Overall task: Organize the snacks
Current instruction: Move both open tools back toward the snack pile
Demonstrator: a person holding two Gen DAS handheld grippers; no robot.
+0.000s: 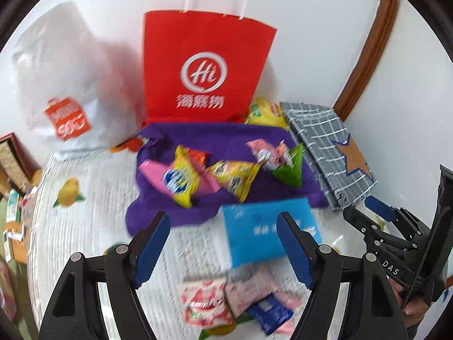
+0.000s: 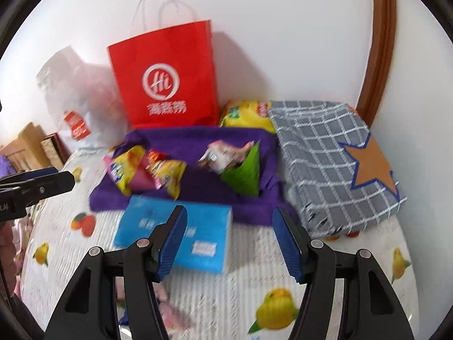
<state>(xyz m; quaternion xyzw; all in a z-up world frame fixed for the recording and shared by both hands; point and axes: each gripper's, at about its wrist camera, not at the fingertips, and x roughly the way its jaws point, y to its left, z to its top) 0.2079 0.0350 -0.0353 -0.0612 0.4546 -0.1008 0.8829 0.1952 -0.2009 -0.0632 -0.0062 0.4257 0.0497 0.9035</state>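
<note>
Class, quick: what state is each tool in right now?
Left tool: open, holding nothing.
Right tool: open, holding nothing.

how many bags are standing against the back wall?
2. The red paper bag stands upright behind the purple cloth; the white plastic bag slumps to its left. Anything behind them is hidden.

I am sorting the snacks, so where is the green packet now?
In both views the green packet lies at the right end of the purple cloth, beside a pink packet, near the checked cloth.
</note>
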